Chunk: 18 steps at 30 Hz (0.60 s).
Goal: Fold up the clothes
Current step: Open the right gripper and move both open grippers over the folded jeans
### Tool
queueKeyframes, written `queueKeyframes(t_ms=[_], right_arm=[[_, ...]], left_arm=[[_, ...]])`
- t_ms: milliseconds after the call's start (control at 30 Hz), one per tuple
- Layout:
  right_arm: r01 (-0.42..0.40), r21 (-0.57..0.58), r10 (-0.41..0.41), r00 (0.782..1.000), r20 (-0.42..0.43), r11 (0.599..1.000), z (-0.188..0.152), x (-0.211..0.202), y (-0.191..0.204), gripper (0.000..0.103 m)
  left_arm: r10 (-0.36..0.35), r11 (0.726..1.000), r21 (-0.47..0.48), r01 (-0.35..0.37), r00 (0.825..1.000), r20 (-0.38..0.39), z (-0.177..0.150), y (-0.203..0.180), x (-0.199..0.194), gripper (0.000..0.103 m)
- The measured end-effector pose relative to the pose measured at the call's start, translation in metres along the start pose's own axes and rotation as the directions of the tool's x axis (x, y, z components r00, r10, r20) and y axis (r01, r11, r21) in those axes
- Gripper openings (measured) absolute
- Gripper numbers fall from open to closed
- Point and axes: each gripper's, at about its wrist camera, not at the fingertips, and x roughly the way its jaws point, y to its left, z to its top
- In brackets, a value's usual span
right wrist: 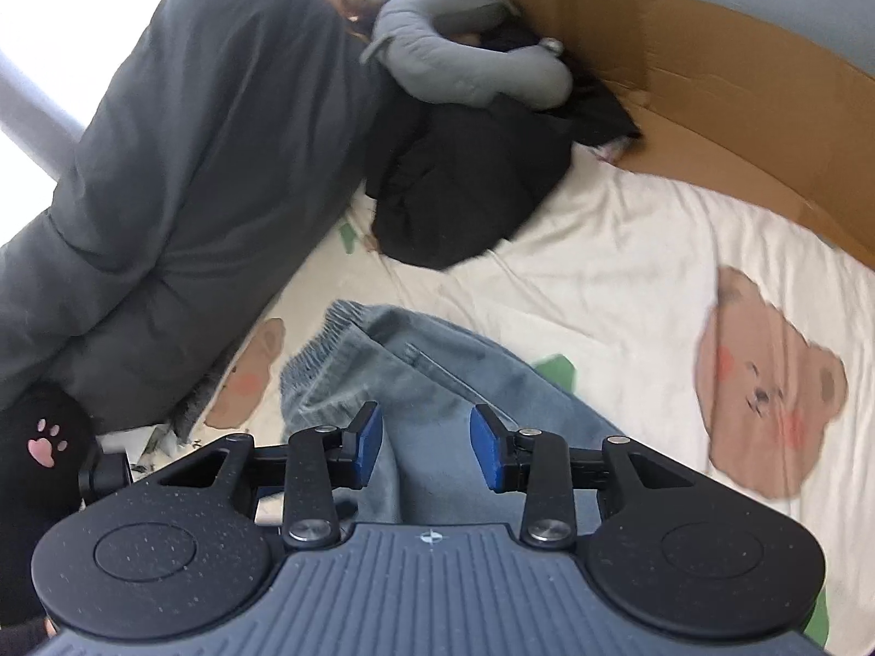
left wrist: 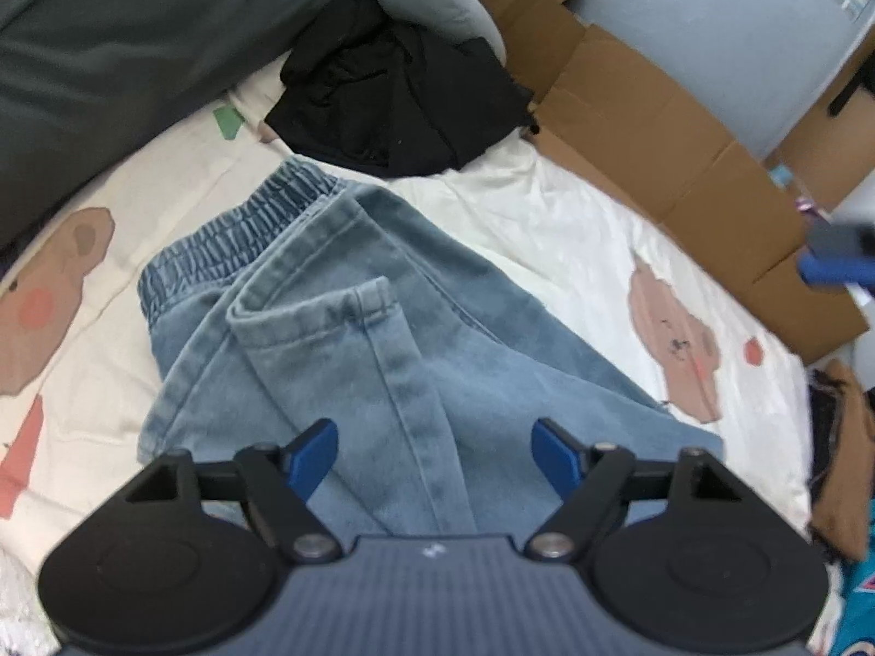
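Both wrist views look steeply down, close over folded jeans (left wrist: 350,328).

Light-blue elastic-waist jeans (left wrist: 350,339) lie folded, seemingly in half, on bedsheet (left wrist: 558,240).

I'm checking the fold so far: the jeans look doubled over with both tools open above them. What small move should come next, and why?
Probably lift both tools clear, then regrasp for a second fold. The jeans lie with a leg hem laid up near the elastic waistband, and the left tool and right tool stand open, gripping nothing.
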Motion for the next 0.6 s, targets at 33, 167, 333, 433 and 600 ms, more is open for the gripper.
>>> queueKeyframes(t_ms=[33,167,333,433,600], right_arm=[[0.012,0.011,-0.012,1.0,0.013,1.0,-0.01,-0.002,-0.005,0.043],[0.057,0.105,-0.063,0.997,0.052,0.993,-0.052,-0.008,-0.033,0.047],[0.124,0.257,-0.142,0.988,0.053,0.958,-0.101,-0.004,-0.066,0.047],[0.122,0.336,-0.149,0.987,0.054,0.934,-0.124,0.0,-0.081,0.047],[0.108,0.297,-0.132,0.989,0.062,0.949,-0.14,0.011,-0.081,0.047]], left_arm=[[0.013,1.0,0.003,-0.013,1.0,-0.013,0.003,-0.004,0.004,0.08],[0.065,0.998,0.026,-0.064,0.998,-0.015,0.01,-0.016,0.015,0.081],[0.146,0.986,0.086,-0.144,0.989,-0.02,0.017,-0.032,0.031,0.083],[0.203,0.973,0.119,-0.2,0.979,-0.02,0.02,-0.039,0.043,0.083],[0.264,0.953,0.164,-0.253,0.964,-0.044,0.023,-0.049,0.067,0.081]])
